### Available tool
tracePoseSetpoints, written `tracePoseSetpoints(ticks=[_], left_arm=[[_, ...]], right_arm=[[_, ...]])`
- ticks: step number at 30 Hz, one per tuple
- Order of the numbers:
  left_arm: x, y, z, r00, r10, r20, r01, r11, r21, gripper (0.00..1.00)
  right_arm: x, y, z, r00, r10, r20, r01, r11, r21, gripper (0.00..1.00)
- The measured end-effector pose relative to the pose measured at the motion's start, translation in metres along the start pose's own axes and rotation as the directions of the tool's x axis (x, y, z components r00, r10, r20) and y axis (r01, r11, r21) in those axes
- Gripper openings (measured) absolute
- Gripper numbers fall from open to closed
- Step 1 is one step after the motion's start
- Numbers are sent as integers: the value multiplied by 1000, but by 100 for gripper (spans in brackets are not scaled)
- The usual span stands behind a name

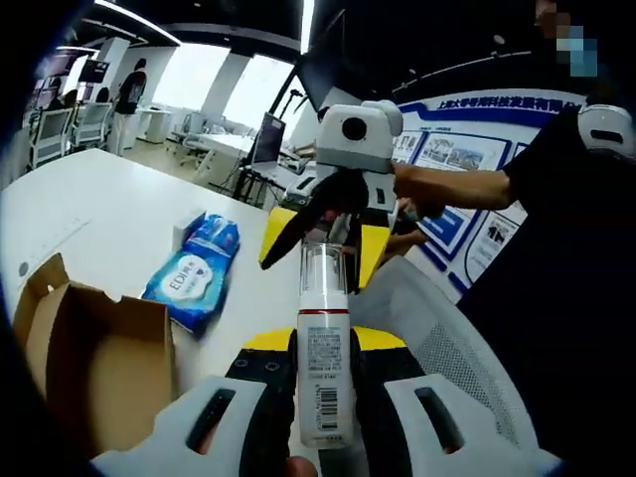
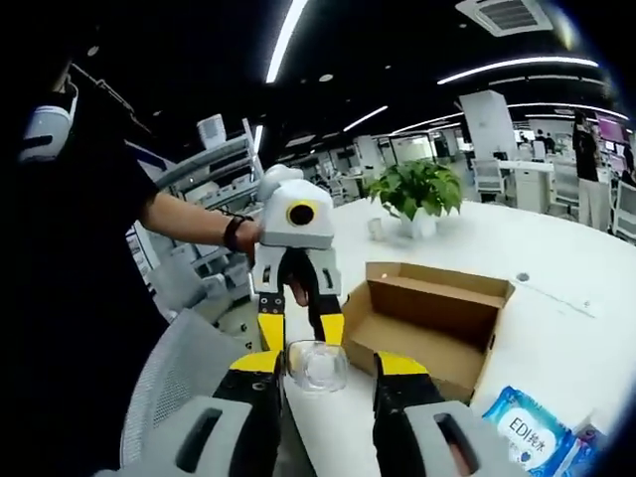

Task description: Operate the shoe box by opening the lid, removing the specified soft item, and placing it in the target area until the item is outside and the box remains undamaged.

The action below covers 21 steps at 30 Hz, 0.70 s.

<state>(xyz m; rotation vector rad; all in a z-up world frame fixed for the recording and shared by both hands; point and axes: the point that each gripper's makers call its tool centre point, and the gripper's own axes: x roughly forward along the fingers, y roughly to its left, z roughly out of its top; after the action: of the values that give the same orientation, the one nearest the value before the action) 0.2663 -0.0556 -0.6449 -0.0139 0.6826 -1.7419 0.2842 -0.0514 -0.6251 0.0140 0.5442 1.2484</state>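
My left tool [image 1: 323, 383] is clamped on a bottle [image 1: 324, 348], held level over the tabletop [image 1: 109, 199] edge. My right tool [image 1: 320, 243] faces it, jaws spread wide around the clear cap [image 2: 316, 366], not gripping. Bottle label has a barcode; its text is too small to read. Box [image 2: 427, 318] sits open on the tabletop; beside it a blue pack [image 1: 194, 273] marked "EDI".

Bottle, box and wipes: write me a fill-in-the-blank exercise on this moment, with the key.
1. The left hand-held gripper is shut on a ____.
2. The box stands with its lid ____.
3. The blue wipes pack lies outside the box, on the ____.
Missing words: bottle; open; table.
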Motion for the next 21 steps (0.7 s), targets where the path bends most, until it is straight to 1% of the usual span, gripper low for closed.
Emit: tracePoseSetpoints(ticks=[5,8,13,15,19,21], left_arm=[[2,1,-1,1000,-1,-15,2,1000,15,20],[3,1,-3,1000,-7,-24,8,1000,20,20],[5,-1,-5,999,-16,-37,17,999,33,20],[8,0,-7,999,-12,-51,15,998,53,20],[12,1,-9,998,-8,-65,12,998,61,21],[12,3,-9,998,1,-63,3,998,59,21]], right_arm=[[-2,7,-3,999,39,-10,-39,999,12,19],[-3,7,-4,999,40,-12,-40,999,19,18],[-6,9,-5,999,53,3,-53,997,62,17],[-7,9,-7,998,56,6,-56,995,83,16],[-8,8,-11,999,53,0,-53,994,98,15],[-9,6,-13,999,43,8,-44,992,115,15]])
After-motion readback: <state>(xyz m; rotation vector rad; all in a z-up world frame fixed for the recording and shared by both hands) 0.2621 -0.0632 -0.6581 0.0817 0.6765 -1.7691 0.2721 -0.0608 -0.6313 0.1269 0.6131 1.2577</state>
